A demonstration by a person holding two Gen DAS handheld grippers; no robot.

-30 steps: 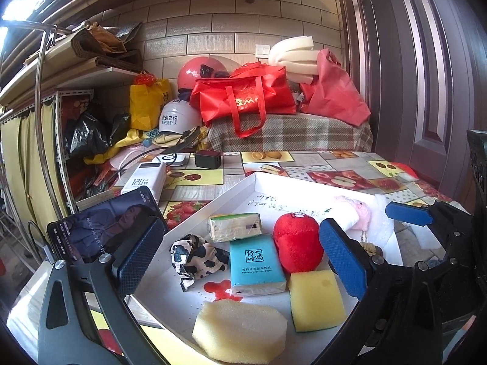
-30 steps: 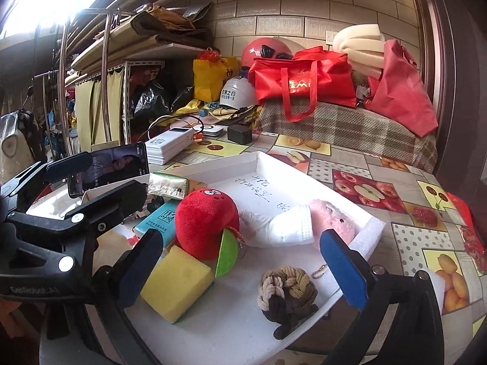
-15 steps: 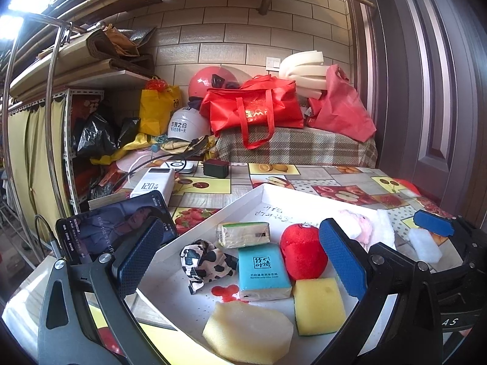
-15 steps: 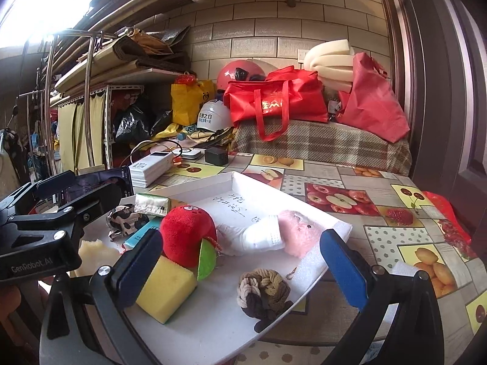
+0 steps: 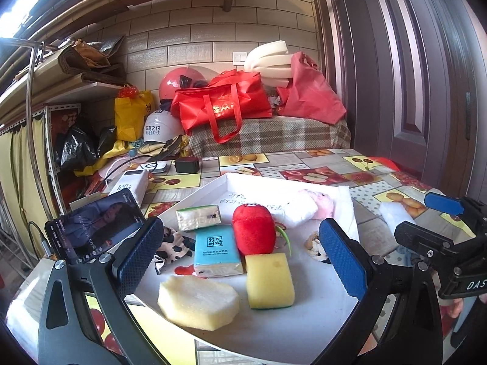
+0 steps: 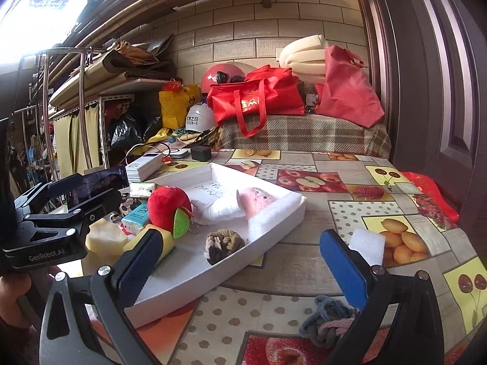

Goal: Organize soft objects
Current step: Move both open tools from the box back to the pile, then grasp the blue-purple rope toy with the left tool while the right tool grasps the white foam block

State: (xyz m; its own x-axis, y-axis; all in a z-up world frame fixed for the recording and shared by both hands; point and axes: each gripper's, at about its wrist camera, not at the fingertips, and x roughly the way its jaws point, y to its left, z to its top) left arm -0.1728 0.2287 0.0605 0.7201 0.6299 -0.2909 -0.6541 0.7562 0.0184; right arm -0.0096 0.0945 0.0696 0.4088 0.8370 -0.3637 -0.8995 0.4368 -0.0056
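Note:
A white tray holds a red plush apple, a yellow sponge, a pale foam block, a teal tissue pack, a green pack, a cow-print cloth, a white-and-pink plush and a brown knotted rope. My left gripper hovers open over the tray's near end. My right gripper is open above the tablecloth beside the tray's right wall. On the cloth lie a white foam square and a grey-pink knotted rope.
A phone stands left of the tray, with a power bank and a black box behind. Red bags and helmets fill the back. A shelf rack is left, a door right. A hand holds the left gripper.
The right gripper has drawn back and swung right, off the tray and over the tablecloth; the grey-pink rope and foam square came into its view. The left gripper rose a little.

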